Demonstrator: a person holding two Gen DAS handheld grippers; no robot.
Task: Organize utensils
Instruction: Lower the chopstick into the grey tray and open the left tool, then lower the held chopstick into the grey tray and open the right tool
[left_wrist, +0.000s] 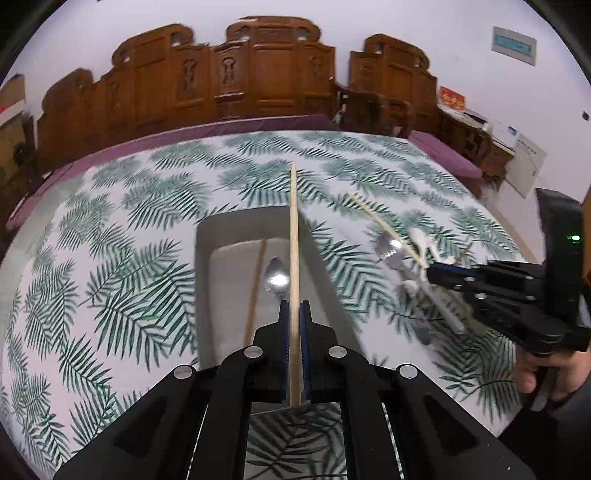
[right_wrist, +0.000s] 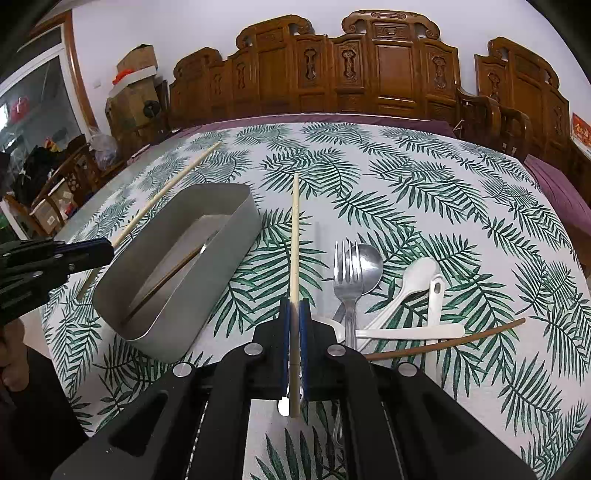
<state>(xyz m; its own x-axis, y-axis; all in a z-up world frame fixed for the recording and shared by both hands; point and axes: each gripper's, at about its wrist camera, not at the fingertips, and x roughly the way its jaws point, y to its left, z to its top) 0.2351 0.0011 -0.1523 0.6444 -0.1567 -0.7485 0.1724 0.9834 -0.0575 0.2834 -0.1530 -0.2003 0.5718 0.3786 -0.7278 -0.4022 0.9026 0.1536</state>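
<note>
My left gripper (left_wrist: 294, 308) is shut on a pale chopstick (left_wrist: 293, 236) and holds it over the grey metal tray (left_wrist: 207, 236). The tray holds a metal spoon (left_wrist: 276, 278) and a brown chopstick (left_wrist: 256, 284). My right gripper (right_wrist: 294, 306) is shut on another pale chopstick (right_wrist: 295, 236), just right of the tray (right_wrist: 184, 295). A fork (right_wrist: 347, 273), a metal spoon (right_wrist: 369, 262), white plastic spoons (right_wrist: 413, 280) and a brown chopstick (right_wrist: 461, 338) lie in a pile to its right. The right gripper (left_wrist: 434, 271) also shows in the left wrist view, the left gripper (right_wrist: 107, 249) in the right wrist view.
The table carries a white cloth with green leaf print (right_wrist: 406, 184). Carved wooden chairs (right_wrist: 369, 66) stand along its far edge. Boxes and clutter (right_wrist: 133, 85) stand at the far left by a window.
</note>
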